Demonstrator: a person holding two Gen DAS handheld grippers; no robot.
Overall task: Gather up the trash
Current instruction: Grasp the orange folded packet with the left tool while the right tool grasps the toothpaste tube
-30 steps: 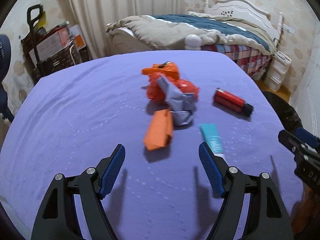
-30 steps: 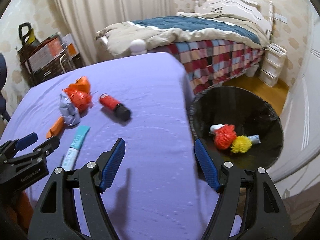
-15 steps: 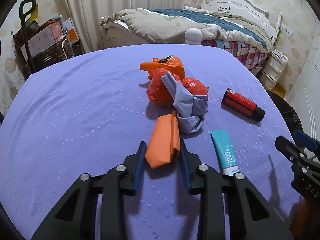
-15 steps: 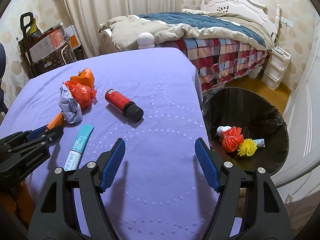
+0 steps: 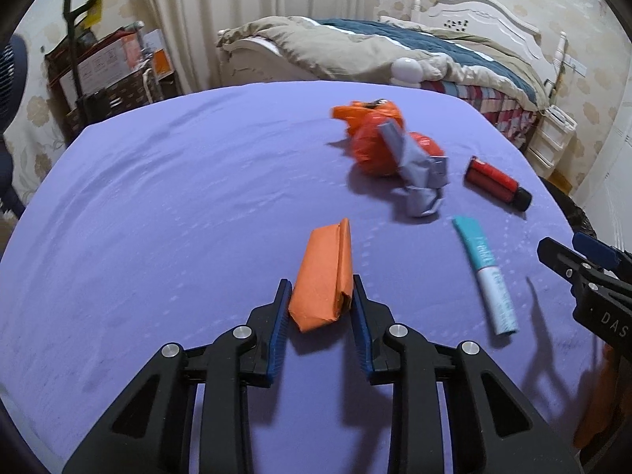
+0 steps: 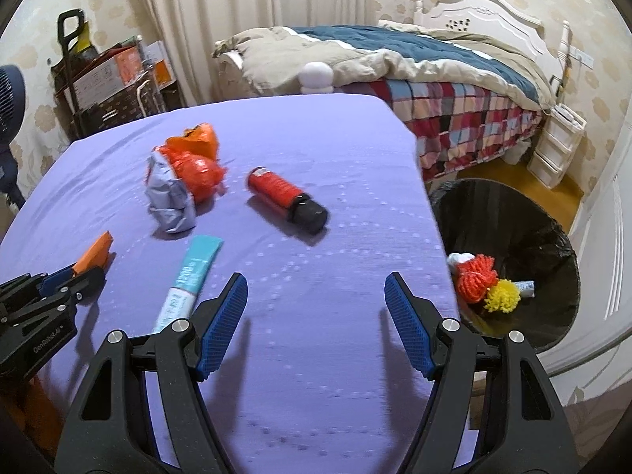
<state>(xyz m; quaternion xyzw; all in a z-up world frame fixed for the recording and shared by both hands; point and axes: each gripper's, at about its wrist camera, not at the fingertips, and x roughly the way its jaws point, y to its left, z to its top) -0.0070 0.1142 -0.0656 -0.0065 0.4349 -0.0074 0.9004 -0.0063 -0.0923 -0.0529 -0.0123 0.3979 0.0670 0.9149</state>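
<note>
My left gripper (image 5: 322, 296) is shut on a folded orange paper (image 5: 326, 276) and holds it just above the purple table (image 5: 158, 197); it also shows in the right wrist view (image 6: 94, 252). My right gripper (image 6: 316, 316) is open and empty over the table's right part. On the table lie a crumpled orange bag (image 6: 195, 164), a grey crumpled paper (image 6: 170, 201), a red bottle with a black cap (image 6: 286, 199) and a teal and white tube (image 6: 189, 280). A black-lined bin (image 6: 509, 264) stands right of the table.
The bin holds red and yellow pompoms (image 6: 484, 282). A bed (image 6: 414, 67) with a checked cover stands behind the table. A cart with boxes (image 5: 106, 79) is at the back left. White drawers (image 6: 557, 138) stand by the wall at the right.
My left gripper closed on the orange paper and has drawn it back from the pile, lifted off the table. My right gripper has shifted left over the table, still open.
</note>
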